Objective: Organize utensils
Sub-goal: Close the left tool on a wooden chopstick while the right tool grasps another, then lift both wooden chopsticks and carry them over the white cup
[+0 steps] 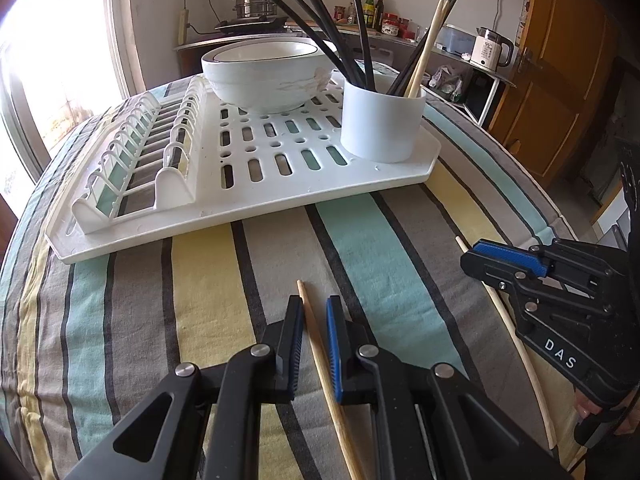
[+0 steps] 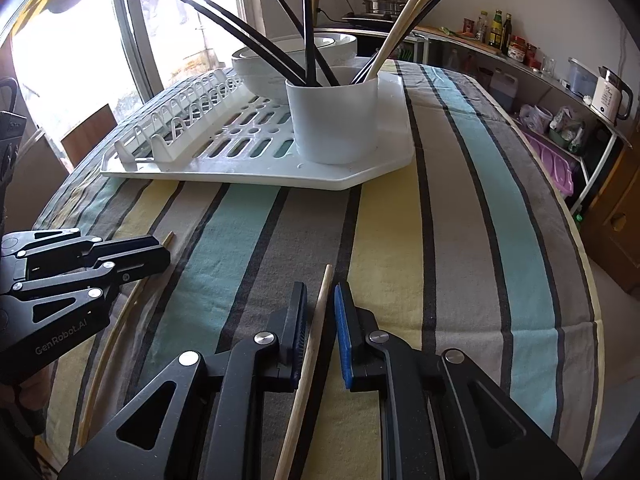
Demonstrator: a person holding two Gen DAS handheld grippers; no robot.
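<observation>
A wooden chopstick (image 1: 320, 348) lies on the striped tablecloth between the fingers of my left gripper (image 1: 314, 312), which is open around it with small gaps either side. A second wooden chopstick (image 2: 314, 340) lies between the fingers of my right gripper (image 2: 322, 300), also open. Each gripper shows in the other's view: the right gripper (image 1: 480, 260) over its chopstick (image 1: 516, 344), the left gripper (image 2: 160, 252) over its chopstick (image 2: 120, 320). A white utensil cup (image 1: 382, 124) on the rack holds several black and wooden chopsticks; it also shows in the right wrist view (image 2: 334, 120).
A white dish rack (image 1: 248, 200) lies on the far half of the table, with a white bowl (image 1: 266, 76) on it behind the cup. The rack (image 2: 360, 172) and bowl (image 2: 264, 72) also show from the right. Shelves with bottles and a kettle (image 1: 490, 48) stand beyond.
</observation>
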